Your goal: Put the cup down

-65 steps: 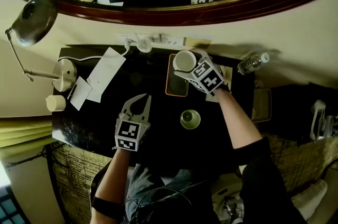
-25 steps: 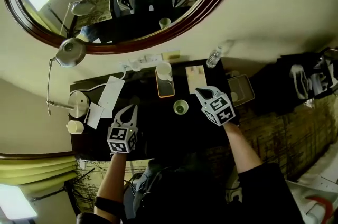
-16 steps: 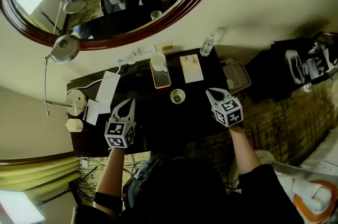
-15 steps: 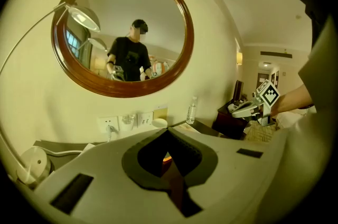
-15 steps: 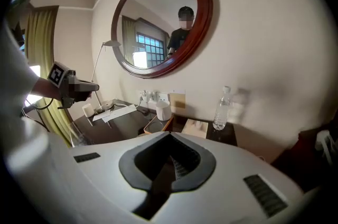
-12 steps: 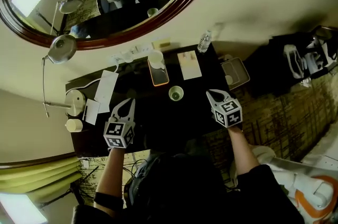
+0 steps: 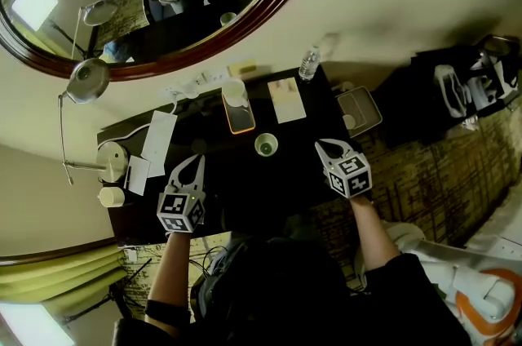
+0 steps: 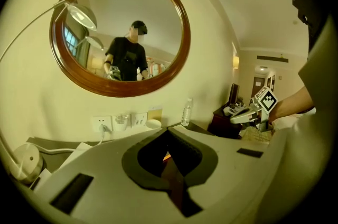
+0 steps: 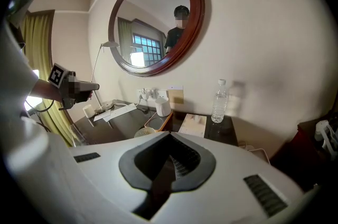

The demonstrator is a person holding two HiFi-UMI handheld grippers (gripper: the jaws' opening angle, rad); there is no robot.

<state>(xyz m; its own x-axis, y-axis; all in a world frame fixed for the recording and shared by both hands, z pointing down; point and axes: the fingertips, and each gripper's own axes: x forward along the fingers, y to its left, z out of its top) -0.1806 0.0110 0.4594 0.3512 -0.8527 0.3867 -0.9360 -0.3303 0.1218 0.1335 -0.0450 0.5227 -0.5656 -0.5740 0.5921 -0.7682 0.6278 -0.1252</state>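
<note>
Withdrawn since the earlier frames, right gripper (image 7: 329,148) hangs clenched and empty at the worktop's (image 7: 236,173) right edge, apparently to clear the placement; white cup (image 7: 235,91) stands upright on the orange tray (image 7: 241,121) near the wall; left gripper (image 7: 194,163) likewise clenched, empty, idle; count: one white cup, one green bowl (image 7: 265,144), one bottle (image 7: 307,63), two grippers.
</note>
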